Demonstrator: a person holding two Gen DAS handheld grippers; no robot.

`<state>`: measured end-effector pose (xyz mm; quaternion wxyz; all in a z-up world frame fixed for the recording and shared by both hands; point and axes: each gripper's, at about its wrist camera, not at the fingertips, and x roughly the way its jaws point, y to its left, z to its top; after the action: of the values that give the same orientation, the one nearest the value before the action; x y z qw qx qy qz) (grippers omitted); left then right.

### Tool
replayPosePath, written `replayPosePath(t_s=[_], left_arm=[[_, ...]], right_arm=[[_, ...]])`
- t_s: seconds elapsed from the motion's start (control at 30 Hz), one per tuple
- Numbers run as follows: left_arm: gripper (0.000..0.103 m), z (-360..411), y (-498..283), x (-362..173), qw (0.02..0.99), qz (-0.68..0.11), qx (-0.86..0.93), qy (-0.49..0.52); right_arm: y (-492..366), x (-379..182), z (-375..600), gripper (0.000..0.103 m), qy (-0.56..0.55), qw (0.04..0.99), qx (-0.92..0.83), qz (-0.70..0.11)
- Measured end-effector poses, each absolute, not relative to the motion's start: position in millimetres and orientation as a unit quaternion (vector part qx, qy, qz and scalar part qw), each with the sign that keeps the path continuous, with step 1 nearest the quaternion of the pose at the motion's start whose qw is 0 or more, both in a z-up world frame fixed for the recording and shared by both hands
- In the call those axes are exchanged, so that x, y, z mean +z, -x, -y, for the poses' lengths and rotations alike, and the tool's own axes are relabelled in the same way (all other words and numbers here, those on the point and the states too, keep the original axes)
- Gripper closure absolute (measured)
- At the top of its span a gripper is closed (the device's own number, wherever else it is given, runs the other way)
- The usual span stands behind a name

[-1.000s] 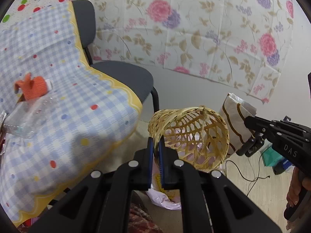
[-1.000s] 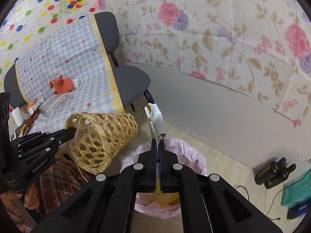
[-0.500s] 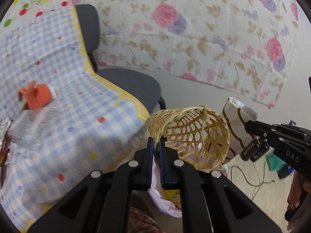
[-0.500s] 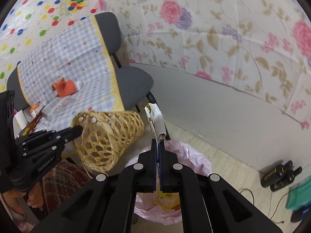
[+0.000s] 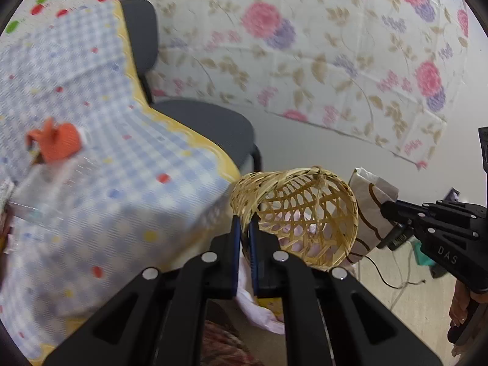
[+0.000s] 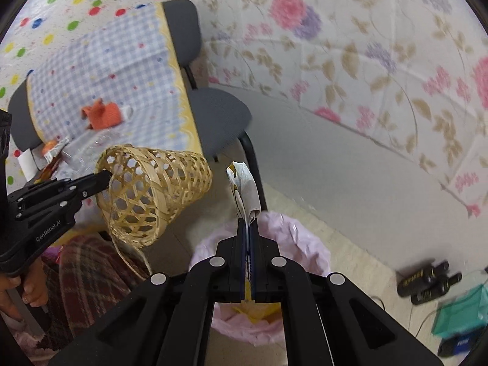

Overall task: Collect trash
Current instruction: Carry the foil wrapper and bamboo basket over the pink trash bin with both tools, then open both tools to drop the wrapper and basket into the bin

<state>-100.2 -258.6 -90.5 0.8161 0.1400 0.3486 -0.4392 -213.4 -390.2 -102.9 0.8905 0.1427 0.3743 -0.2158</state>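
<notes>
My left gripper [image 5: 244, 228] is shut on the rim of a woven bamboo basket [image 5: 302, 216], held tipped on its side in the air beside the table edge; the basket [image 6: 152, 195] also shows in the right wrist view, with the left gripper [image 6: 102, 180] on its rim. My right gripper [image 6: 247, 228] is shut on a crumpled white paper wrapper [image 6: 244, 190] with yellow-brown print, held above a bin lined with a pink bag [image 6: 292, 244]. The wrapper [image 5: 369, 210] and the right gripper [image 5: 387, 210] show at the right of the left wrist view.
A table with a blue checked cloth [image 5: 106, 183] carries an orange knitted toy [image 5: 58, 145], a clear plastic bottle [image 5: 45, 183] and small packets [image 6: 52, 149]. A grey chair [image 5: 207, 122] stands by the flowered wall. Dark bottles [image 6: 427, 277] and a teal box [image 6: 457, 311] lie on the floor.
Both grippers have risen and swung toward the table. The basket and the wrapper have come up with them. Both grips are unchanged.
</notes>
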Motion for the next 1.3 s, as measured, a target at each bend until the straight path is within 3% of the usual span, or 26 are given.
replayPosePath(t_s=[0.3, 0.37, 0.43, 0.47, 0.5, 0.53, 0.57, 0.67, 1.03, 1.3], left_arm=[[0.099, 301, 104, -132, 0.779, -0.397, -0.453, -0.177], [0.094, 306, 104, -135, 0.773, -0.403, -0.456, -0.182], [0.072, 313, 103, -137, 0.770, -0.404, -0.455, -0.190], [0.066, 315, 104, -137, 0.770, -0.403, -0.456, -0.190], [0.056, 316, 103, -136, 0.770, -0.402, -0.456, -0.191], [0.053, 317, 103, -135, 0.770, -0.401, -0.458, -0.190], [0.053, 316, 104, -134, 0.771, -0.399, -0.458, -0.191], [0.053, 313, 101, -130, 0.777, -0.397, -0.451, -0.189], [0.053, 249, 75, -87, 0.833, -0.367, -0.391, -0.135], [0.052, 178, 47, -55, 0.878, -0.354, -0.305, -0.103]], right_arm=[[226, -139, 415, 0.098, -0.188, 0.869, -0.227, -0.398], [224, -146, 421, 0.096, -0.194, 0.867, -0.228, -0.398], [224, -151, 426, 0.096, -0.202, 0.865, -0.229, -0.398], [224, -154, 429, 0.095, -0.207, 0.863, -0.230, -0.400], [224, -156, 431, 0.090, -0.211, 0.861, -0.230, -0.401], [224, -157, 433, 0.084, -0.215, 0.861, -0.227, -0.401], [223, -159, 434, 0.075, -0.215, 0.861, -0.226, -0.402], [223, -157, 434, 0.073, -0.213, 0.862, -0.227, -0.401], [220, -104, 414, 0.073, -0.182, 0.894, -0.218, -0.346], [163, -68, 365, 0.073, -0.140, 0.924, -0.135, -0.329]])
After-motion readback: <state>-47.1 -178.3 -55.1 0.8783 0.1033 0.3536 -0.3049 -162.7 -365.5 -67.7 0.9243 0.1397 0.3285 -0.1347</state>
